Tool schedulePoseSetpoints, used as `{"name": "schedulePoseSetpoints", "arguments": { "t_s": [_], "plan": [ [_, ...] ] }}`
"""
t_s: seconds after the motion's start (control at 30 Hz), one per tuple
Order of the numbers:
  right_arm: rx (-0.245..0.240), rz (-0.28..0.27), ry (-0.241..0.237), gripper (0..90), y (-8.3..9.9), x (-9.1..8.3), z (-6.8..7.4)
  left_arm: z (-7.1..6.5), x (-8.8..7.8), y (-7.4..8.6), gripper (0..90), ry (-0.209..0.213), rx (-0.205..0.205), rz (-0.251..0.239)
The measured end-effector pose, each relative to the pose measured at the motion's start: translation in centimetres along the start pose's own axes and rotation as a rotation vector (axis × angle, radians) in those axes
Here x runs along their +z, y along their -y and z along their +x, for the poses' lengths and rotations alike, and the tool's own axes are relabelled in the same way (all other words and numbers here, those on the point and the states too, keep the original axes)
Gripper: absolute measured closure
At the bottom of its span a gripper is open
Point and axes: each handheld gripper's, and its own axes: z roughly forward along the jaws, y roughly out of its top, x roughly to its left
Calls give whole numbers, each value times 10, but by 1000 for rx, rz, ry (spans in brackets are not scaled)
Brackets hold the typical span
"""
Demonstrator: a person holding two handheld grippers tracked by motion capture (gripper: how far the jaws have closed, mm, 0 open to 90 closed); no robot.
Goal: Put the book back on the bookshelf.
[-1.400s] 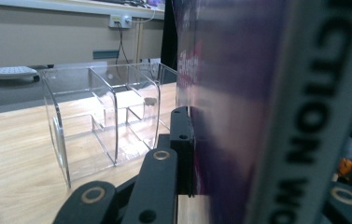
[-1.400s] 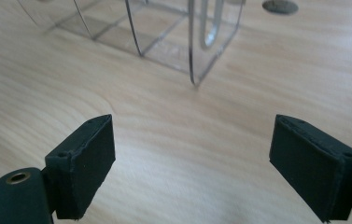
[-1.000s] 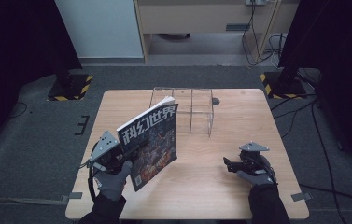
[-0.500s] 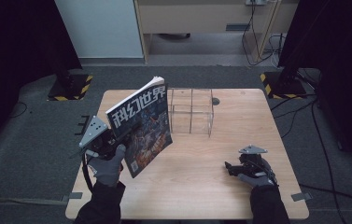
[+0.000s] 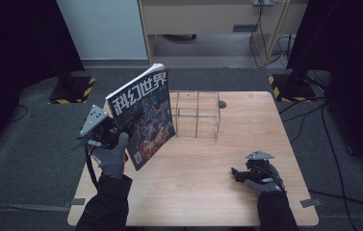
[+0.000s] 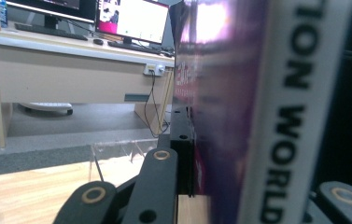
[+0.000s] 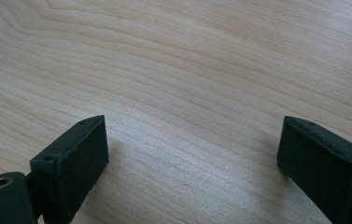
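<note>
Since a second ago the magazine (image 5: 143, 118) has risen and shifted left and away from the person; it now stands higher over the table's left edge, with its top corner above the far rim. It is held nearly upright, cover facing right, clear of the wooden table (image 5: 208, 192). The left gripper (image 5: 121, 132) clamps it near the spine; in the left gripper view the jaws press on both sides of the magazine (image 6: 239, 116), whose spine lettering faces the camera. Just right of it stands a clear wire-framed rack (image 5: 196, 115) on the table's far half. The right gripper (image 5: 239, 173) rests low on the near right part of the table, unmoved, jaws spread wide with nothing between them.
</note>
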Motion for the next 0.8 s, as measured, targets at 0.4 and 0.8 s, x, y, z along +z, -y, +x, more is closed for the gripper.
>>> {"name": "schedulePoseSetpoints", "arguments": {
  "t_s": [0.4,0.8],
  "plan": [
    [3,-17,3,70,2,1,0,13,13,-13,817,-39,-25,-45],
    [9,-16,3,68,1,1,1,26,33,-17,817,-92,-35,-51]
  ]
}}
